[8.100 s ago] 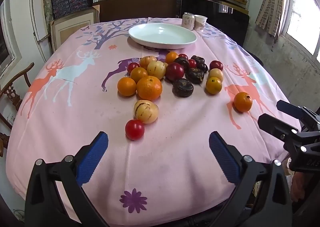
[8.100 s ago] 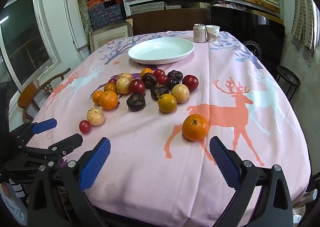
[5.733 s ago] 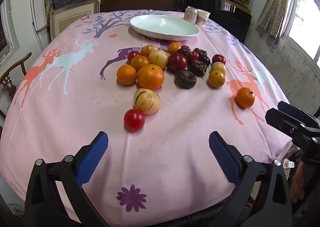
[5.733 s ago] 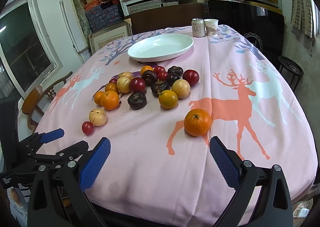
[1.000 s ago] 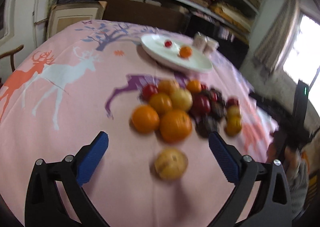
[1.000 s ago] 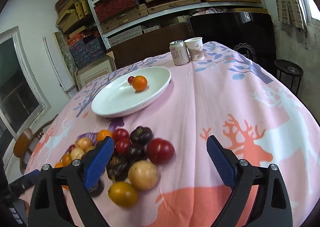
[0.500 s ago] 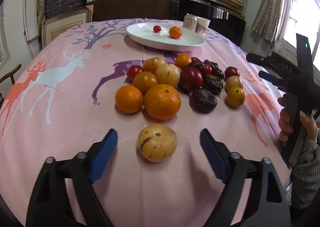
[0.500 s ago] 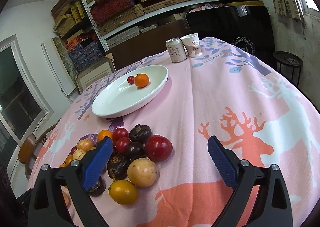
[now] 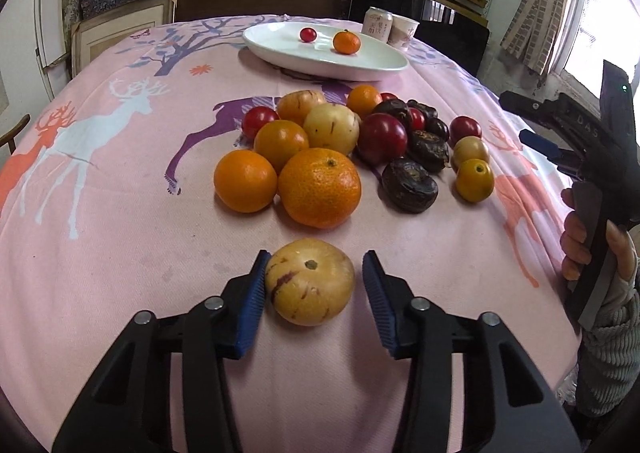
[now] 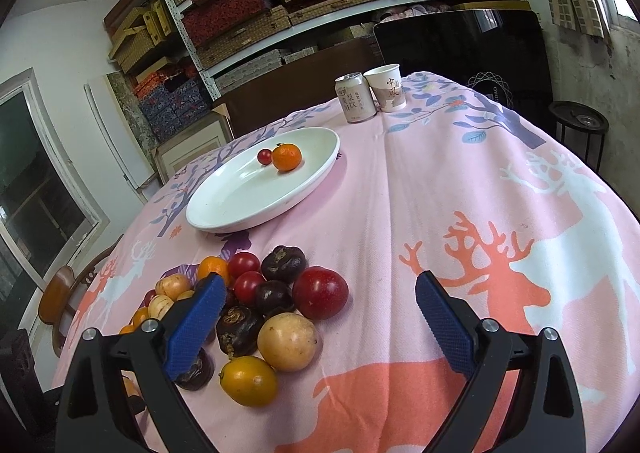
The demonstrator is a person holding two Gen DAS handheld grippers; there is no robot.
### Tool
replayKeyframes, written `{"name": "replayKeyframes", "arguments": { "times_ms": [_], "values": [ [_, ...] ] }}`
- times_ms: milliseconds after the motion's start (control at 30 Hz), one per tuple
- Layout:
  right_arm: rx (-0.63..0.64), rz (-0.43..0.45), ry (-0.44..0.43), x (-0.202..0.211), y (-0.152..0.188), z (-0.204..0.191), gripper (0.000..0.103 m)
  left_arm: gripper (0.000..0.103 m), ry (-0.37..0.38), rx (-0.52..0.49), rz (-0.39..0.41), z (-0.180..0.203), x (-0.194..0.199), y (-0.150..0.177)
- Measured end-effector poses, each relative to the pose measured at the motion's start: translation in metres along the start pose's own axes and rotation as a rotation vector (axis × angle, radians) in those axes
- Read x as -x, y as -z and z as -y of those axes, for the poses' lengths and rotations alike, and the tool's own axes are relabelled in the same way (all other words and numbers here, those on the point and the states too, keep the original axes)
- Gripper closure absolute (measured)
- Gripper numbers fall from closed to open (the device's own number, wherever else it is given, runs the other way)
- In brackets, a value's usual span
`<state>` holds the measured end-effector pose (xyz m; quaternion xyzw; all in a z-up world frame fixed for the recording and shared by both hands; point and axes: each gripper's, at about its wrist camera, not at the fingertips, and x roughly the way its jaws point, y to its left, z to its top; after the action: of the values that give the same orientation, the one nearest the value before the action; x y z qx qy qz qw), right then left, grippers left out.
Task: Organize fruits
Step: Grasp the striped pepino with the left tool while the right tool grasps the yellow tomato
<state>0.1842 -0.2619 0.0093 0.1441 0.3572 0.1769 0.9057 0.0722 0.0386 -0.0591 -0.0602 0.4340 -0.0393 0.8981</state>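
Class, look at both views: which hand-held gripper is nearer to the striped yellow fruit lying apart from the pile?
Left. The left hand-held gripper has been closing around the striped yellow fruit; the right hand-held gripper hangs open over the pile's far side.

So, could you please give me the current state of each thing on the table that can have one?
Left gripper: jaws have just been closing around the pale striped fruit; a gap shows at the right pad.
Pale striped fruit: resting on the tablecloth.
Right gripper: open, holding nothing.
White plate: holds one small orange and one cherry tomato.
Drink can: upright.
Paper cup: upright.
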Motion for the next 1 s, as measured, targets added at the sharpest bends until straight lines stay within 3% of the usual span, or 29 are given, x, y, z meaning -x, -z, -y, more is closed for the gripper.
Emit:
{"name": "replayKeyframes", "arguments": {
  "times_ms": [167,300,400,467,567,833,1000],
  "values": [
    [0.026,-0.043,-0.047,0.020,0.019,-0.006,0.006,0.063,0.023,0.032,0.003,-0.006,0.001,-0.001],
    [0.178,-0.099,0.023,0.025,0.042,-0.032,0.008,0.063,0.013,0.021,0.006,-0.004,0.001,-0.001],
    [0.327,-0.109,0.080,0.019,0.053,-0.058,0.021,0.063,0.022,0.031,0.005,-0.005,0.001,-0.001],
    [0.377,-0.148,0.082,0.012,0.057,-0.067,0.042,0.063,0.024,0.032,0.005,-0.004,0.001,-0.001],
    [0.351,-0.205,0.054,0.003,0.057,-0.064,0.056,0.063,0.019,0.030,0.004,-0.004,0.001,-0.001],
    [0.294,-0.248,0.012,-0.009,0.051,-0.061,0.057,0.063,0.009,0.022,0.004,-0.004,0.000,0.000],
    [0.281,-0.266,0.011,-0.016,0.050,-0.062,0.065,0.063,0.006,0.019,0.003,-0.002,-0.001,0.000]
  ]
}}
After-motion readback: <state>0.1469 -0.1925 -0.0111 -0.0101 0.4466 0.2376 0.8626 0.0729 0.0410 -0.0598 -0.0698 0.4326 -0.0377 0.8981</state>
